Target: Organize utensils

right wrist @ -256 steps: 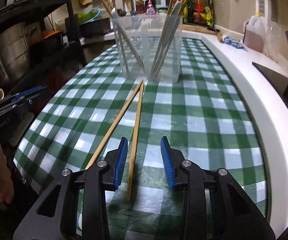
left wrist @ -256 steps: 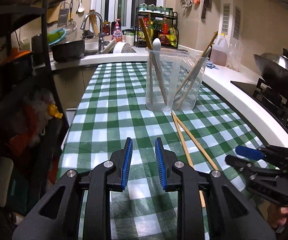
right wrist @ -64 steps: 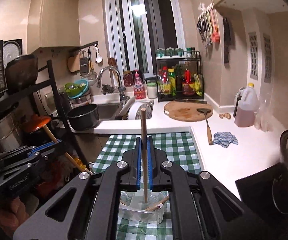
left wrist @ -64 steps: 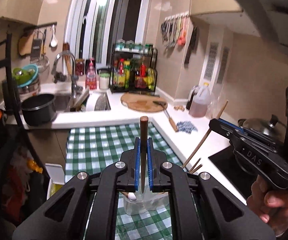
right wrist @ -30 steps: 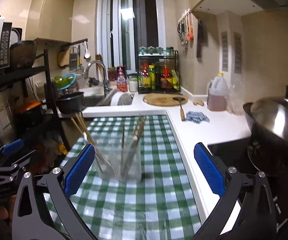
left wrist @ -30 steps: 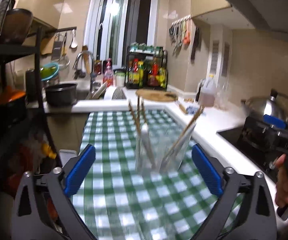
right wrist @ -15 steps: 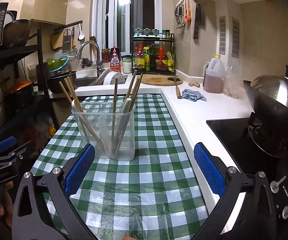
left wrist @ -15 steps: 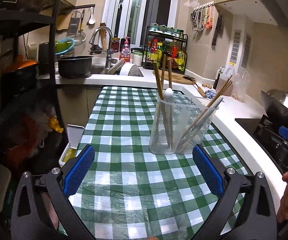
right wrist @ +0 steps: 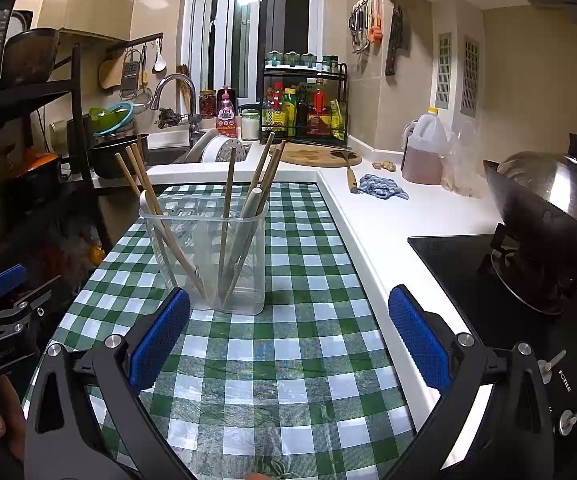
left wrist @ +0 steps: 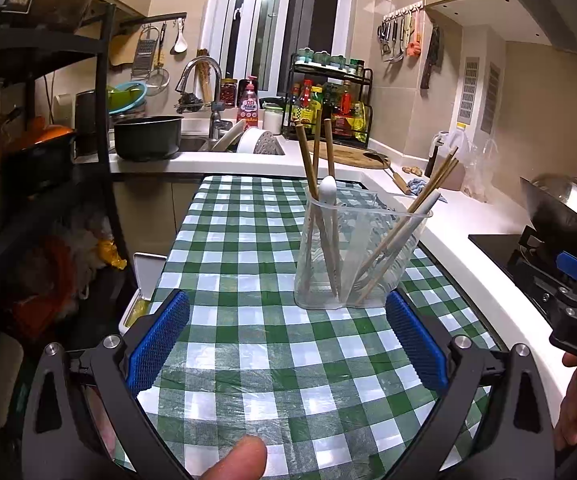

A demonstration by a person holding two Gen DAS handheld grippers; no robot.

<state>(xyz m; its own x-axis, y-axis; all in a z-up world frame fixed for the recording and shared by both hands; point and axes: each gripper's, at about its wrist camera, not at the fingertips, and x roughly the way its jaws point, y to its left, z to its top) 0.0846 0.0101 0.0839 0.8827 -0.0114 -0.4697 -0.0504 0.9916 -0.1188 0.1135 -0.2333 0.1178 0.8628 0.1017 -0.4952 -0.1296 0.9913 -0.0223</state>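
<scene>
Left wrist: chopsticks (left wrist: 313, 152) upright in holder (left wrist: 358, 256) — both tongs gape.

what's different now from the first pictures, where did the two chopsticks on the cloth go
The two loose chopsticks were picked up, one in each tool, and dropped into the clear cup. They now stand there with the other chopsticks. The left tool and right tool have let go and pulled back, wide open. The cup stayed on the checked cloth.

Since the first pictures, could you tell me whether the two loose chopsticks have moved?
Yes. They left the checked tablecloth and now stand in the clear container.
</scene>
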